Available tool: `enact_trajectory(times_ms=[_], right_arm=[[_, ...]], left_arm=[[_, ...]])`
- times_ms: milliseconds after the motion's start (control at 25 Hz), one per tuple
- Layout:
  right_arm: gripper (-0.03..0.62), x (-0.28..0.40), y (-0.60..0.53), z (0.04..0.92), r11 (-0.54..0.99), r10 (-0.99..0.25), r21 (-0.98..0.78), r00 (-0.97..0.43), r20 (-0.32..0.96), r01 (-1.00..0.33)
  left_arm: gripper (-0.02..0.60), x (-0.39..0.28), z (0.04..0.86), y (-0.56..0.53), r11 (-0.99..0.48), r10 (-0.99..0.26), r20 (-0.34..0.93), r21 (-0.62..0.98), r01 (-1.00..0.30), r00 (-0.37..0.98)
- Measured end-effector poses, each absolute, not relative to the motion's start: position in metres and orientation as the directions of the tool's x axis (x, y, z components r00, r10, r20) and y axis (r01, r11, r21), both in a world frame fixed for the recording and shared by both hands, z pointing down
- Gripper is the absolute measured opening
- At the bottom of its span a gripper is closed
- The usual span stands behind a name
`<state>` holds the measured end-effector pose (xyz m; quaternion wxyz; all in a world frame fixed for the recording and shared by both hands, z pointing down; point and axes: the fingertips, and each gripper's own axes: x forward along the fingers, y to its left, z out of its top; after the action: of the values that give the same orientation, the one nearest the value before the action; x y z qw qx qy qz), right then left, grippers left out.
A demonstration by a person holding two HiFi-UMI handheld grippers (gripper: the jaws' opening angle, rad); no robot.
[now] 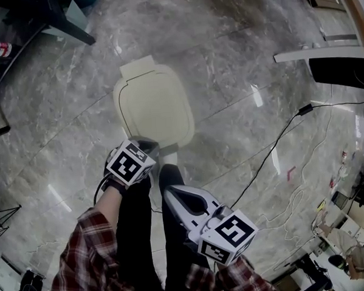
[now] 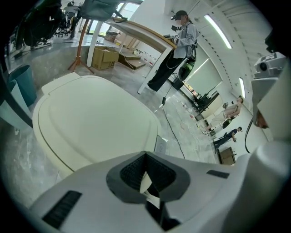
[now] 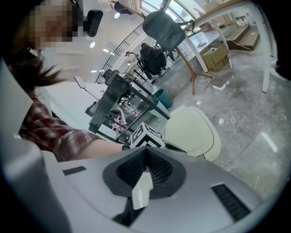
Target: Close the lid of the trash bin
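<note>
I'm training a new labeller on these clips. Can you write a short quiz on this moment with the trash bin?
1. True or false: the trash bin lid stands open.
2. The left gripper has its jaws: A) wide apart; B) together, with nothing between them; C) clamped on the lid.
3. Fill in: the gripper nearer the lid is the ____ one.
Key: 1 false, the cream lid lies flat and shut. 2 B. 3 left; it is at the lid's near edge, and the right gripper, also shut and empty, is farther back.
</note>
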<state>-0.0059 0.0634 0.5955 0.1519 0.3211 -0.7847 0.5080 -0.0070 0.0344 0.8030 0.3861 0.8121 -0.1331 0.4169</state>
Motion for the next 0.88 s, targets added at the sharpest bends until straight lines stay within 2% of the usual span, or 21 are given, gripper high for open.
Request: enact_trajectory(times_ms=[480, 640, 880], right_arm=[[0.012, -0.006, 0.060, 0.576, 0.316, -0.360, -0.675, -0.743, 0.564, -0.666], [0.012, -0.008, 0.045, 0.539, 0.358, -0.381, -0.649, -0.740, 0.554, -0.671], [0.012, -0.016, 0.008, 0.448, 0.453, -0.438, -0.578, -0.734, 0.519, -0.679]], left_arm=[[0.011, -0.014, 0.773, 0.021, -0.599, 0.039, 0.755, 0.542, -0.590, 0.654], [0.011, -0.011, 0.715, -0.009, -0.615, -0.040, 0.720, 0.528, -0.585, 0.693], [0.011, -0.026, 0.573, -0.050, -0.618, -0.213, 0.603, 0.527, -0.584, 0.769]])
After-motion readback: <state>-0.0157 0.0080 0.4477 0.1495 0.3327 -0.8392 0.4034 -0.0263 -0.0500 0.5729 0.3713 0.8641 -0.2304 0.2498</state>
